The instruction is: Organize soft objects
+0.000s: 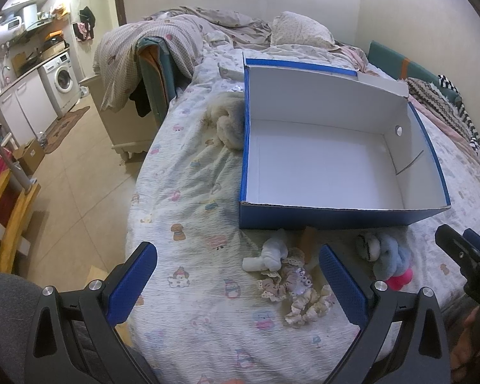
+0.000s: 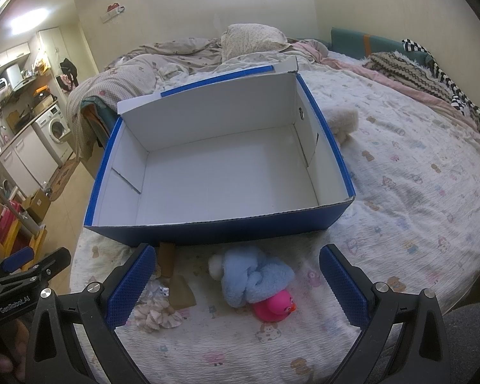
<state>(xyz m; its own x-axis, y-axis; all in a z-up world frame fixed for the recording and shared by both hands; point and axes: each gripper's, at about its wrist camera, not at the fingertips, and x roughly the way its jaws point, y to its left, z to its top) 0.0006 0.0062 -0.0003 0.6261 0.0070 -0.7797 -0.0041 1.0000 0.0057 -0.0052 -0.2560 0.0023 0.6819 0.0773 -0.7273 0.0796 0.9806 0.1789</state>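
An open blue box [image 1: 320,216] with a white inside stands on the bed; it also shows in the right wrist view [image 2: 208,233]. In front of it lie a white sock bundle [image 1: 268,256], lacy scrunchies [image 1: 299,300], a light blue fluffy bundle [image 2: 256,275] and a pink rubber duck [image 2: 273,305]. A cream fluffy item [image 1: 228,121] lies beside the box. My left gripper [image 1: 236,272] is open above the scrunchies. My right gripper [image 2: 236,272] is open above the blue bundle and duck. Both are empty.
The bed [image 1: 192,192] has a patterned quilt, with pillows and bedding [image 1: 300,28] at the far end. A brown tube [image 2: 166,259] and card lie by the box front. A kitchen with a washing machine [image 1: 60,80] is at the left, past the bed's edge.
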